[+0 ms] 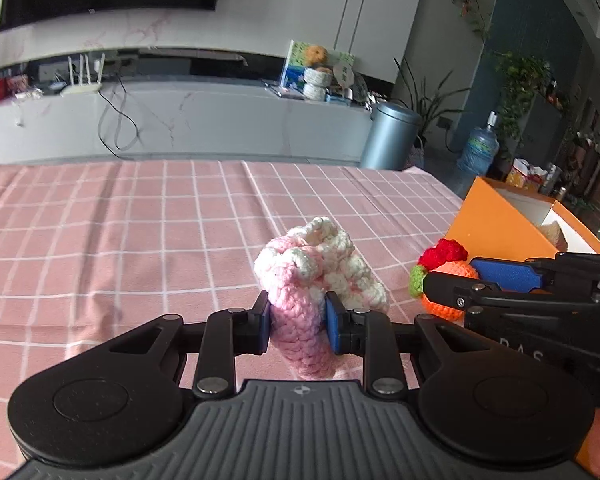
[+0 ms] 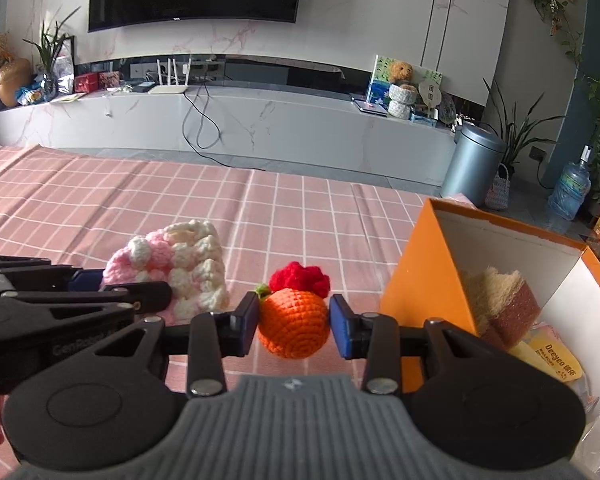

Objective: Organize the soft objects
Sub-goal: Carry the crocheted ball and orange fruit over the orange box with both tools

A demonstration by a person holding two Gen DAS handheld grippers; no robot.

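A pink and white crochet piece point(image 1: 320, 264) sticks up between the blue pads of my left gripper point(image 1: 296, 320), which is shut on its pink lower part. My right gripper point(image 2: 294, 326) is shut on an orange crochet fruit point(image 2: 296, 308) with a red top and a green leaf. The two grippers sit side by side over the pink checked cloth point(image 2: 100, 208). In the left wrist view the right gripper point(image 1: 450, 280) reaches in from the right with the fruit point(image 1: 456, 272). The right wrist view shows the left gripper point(image 2: 136, 286) and its crochet piece point(image 2: 188, 264) at the left.
An open orange box point(image 2: 416, 272) stands at the right on the cloth, its wall close to my right gripper. It holds a brown sponge-like block point(image 2: 500, 300) and a yellow packet point(image 2: 552, 360). A grey bin point(image 2: 476, 160) and a white TV bench point(image 2: 260, 120) lie beyond the table's far edge.
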